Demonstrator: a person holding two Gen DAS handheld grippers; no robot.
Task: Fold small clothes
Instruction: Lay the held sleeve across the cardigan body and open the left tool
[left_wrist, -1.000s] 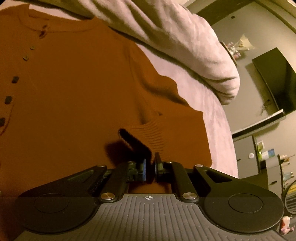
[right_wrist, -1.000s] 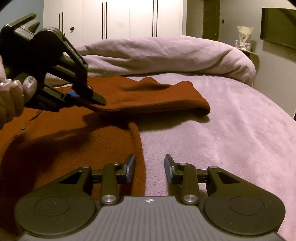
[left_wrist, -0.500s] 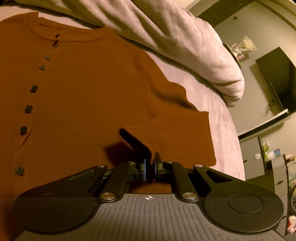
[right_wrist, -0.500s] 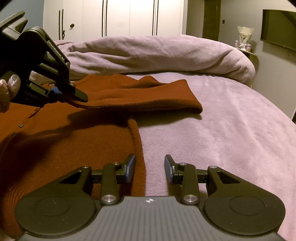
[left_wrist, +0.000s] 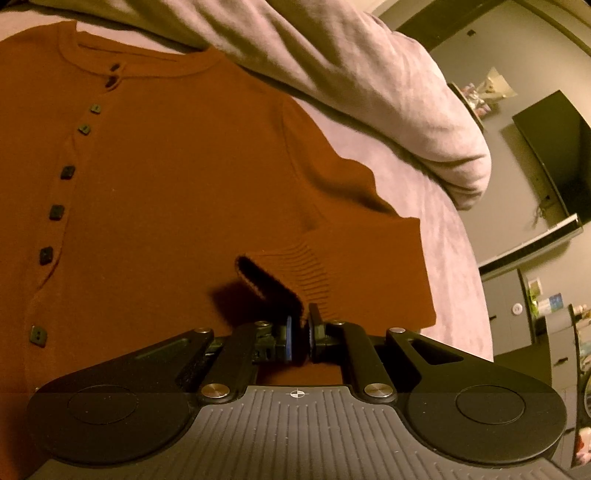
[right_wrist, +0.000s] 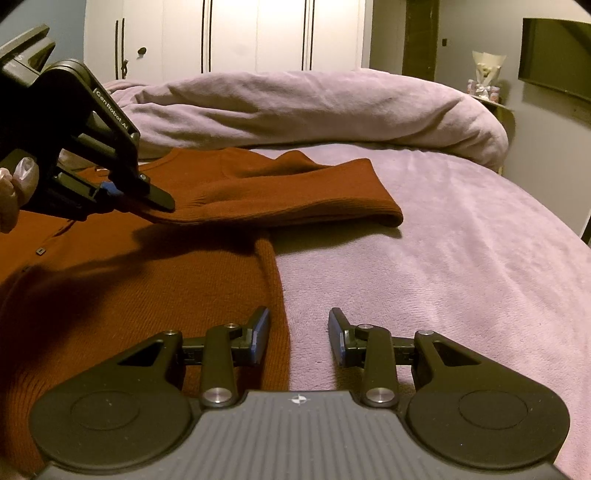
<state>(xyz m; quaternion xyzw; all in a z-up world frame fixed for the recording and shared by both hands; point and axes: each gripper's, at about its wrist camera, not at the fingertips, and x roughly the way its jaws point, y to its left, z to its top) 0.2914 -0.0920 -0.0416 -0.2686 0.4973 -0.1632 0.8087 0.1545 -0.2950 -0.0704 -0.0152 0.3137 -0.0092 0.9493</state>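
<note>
A rust-brown buttoned sweater (left_wrist: 166, 192) lies flat on the lilac bed cover (right_wrist: 461, 258), its button row running down the left. My left gripper (left_wrist: 300, 325) is shut on the ribbed sleeve cuff (left_wrist: 295, 273), holding the sleeve (right_wrist: 295, 195) folded across the sweater's body a little above it. In the right wrist view the left gripper (right_wrist: 162, 201) shows at upper left, pinching the cuff. My right gripper (right_wrist: 298, 317) hovers open and empty over the sweater's right side edge (right_wrist: 275, 280), low near the hem.
A rolled lilac duvet (right_wrist: 295, 107) lies across the far side of the bed. White wardrobe doors (right_wrist: 229, 37) stand behind it. A dark screen (left_wrist: 550, 155) hangs on the right wall above a shelf and drawers (left_wrist: 517, 306). A hand (right_wrist: 14, 184) grips the left tool.
The left gripper has carried the cuff leftward over the sweater's body, bringing more of the neckline and buttons into its view. The right gripper has stayed still and open.
</note>
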